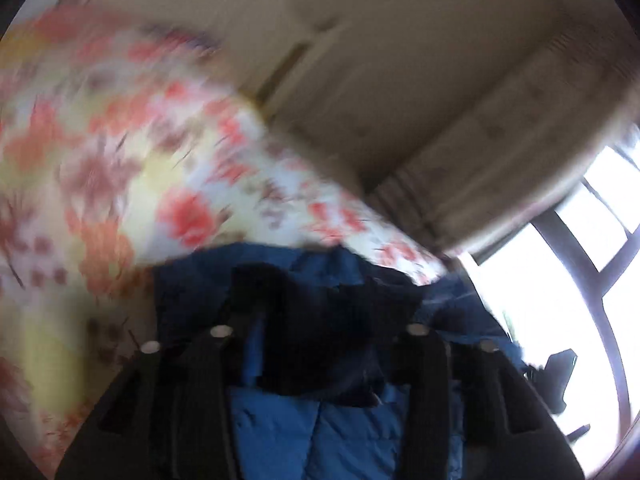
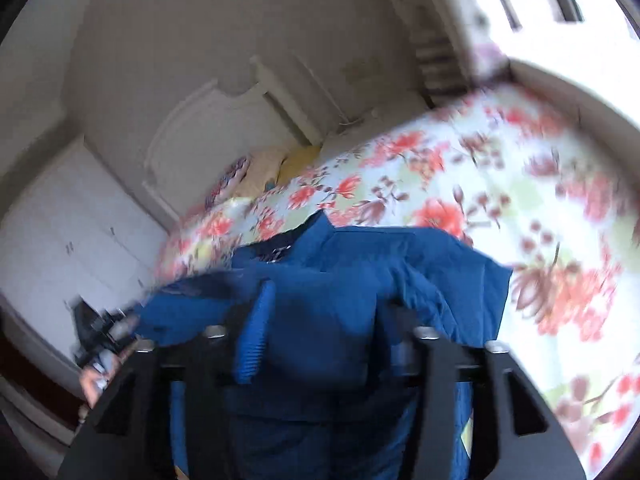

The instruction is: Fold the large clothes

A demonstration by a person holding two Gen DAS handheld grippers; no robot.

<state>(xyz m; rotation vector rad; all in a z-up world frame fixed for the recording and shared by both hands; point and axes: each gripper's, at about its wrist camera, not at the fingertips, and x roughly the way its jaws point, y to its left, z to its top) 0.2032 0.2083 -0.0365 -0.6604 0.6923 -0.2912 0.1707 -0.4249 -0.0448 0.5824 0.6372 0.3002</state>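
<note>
Our left gripper (image 1: 316, 344) and right gripper (image 2: 320, 340), blue padded jacket (image 2: 360, 272) bunched between both, grasp unclear through blur, floral bedspread (image 2: 500, 184) beneath.

Quilted blue jacket (image 2: 352, 280), matt cloth with a ribbed cuff; floral bedspread (image 2: 500, 184), soft printed cotton-like cloth; left claw (image 1: 320, 336) matt black plastic, shiny metal pins.

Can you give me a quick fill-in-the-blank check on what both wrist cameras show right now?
1. The padded jacket between both grippers is ____ in colour.
2. The bedspread under it carries a red-and-pink ____ print.
3. In the left wrist view, the jacket's lining looks ____.
4. Yellow pillows lie by the white ____.

Missing words: blue; floral; black; headboard
</note>
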